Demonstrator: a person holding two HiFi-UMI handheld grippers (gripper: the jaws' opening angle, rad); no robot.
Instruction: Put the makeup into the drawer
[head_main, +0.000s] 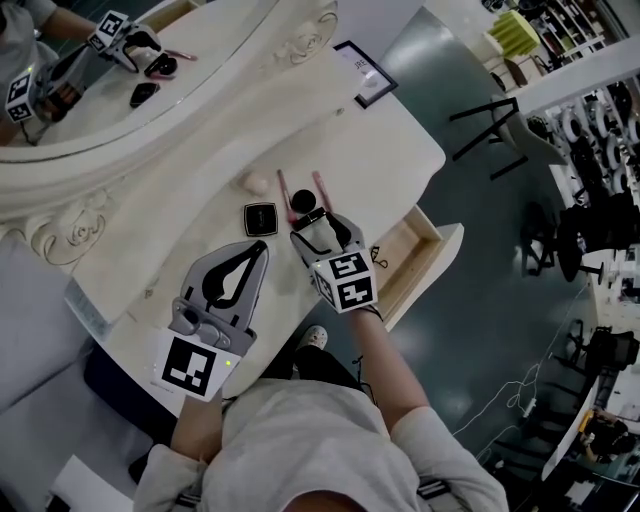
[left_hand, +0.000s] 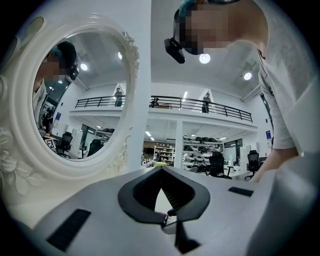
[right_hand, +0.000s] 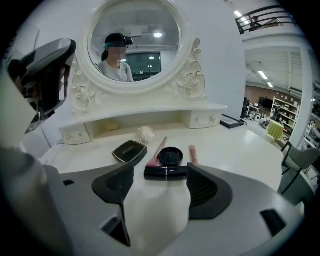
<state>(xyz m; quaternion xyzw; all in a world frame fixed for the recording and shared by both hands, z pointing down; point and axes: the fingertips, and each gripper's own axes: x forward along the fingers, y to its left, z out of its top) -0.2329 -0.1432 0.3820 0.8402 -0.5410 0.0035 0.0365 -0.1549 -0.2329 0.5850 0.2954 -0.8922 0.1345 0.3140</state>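
six makeup pieces on tabletop (right_hand: 240, 150): 1 black lipstick (right_hand: 166, 172), 1 round compact (right_hand: 171, 155), 1 rectangular compact (right_hand: 129, 150), 1 pink brush (right_hand: 159, 150), 1 pink tube (right_hand: 193, 154), 1 pale puff (right_hand: 145, 133) | 1 drawer (head_main: 447, 245) pulled open at table's right, all makeup outside it | right gripper (right_hand: 161, 176) released, jaws wide, lipstick crosswise at tips, not pinched | left gripper (left_hand: 161, 169) clenched on nothing

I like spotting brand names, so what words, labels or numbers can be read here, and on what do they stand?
Nothing here can be read outright.
Black square compact: a pale mark on its lid, too blurred to read.
Framed card: printed lines, too small to read.
Marker cube: black-and-white square patterns only, no words or numbers.
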